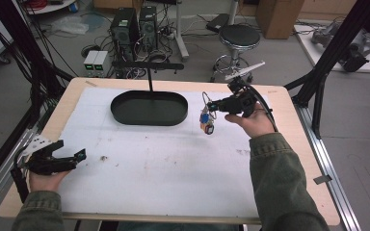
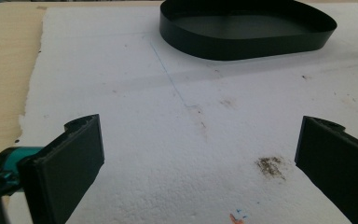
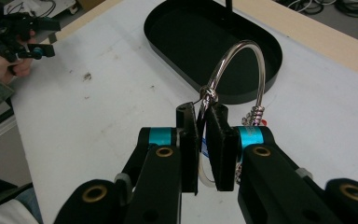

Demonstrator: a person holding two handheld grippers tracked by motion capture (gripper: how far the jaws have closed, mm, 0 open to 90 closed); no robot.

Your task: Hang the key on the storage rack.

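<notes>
My right gripper (image 1: 213,105) is shut on a silver key ring (image 3: 242,44), held above the table at the right of a black oval tray (image 1: 125,118). Small coloured charms (image 1: 206,123) dangle below the ring. In the right gripper view the jaws (image 3: 205,116) pinch the ring at its clasp, and the loop stands up in front of the tray (image 3: 182,37). My left gripper (image 1: 72,150) rests near the table's front left corner, open with nothing between its jaws (image 2: 198,135). It faces the tray (image 2: 242,44) across the white sheet.
A black T-shaped stand (image 1: 149,65) rises behind the tray. A white foam sheet (image 1: 164,163) covers most of the wooden table (image 1: 289,125). Computers, cables and a stool (image 1: 239,36) stand on the floor beyond the table.
</notes>
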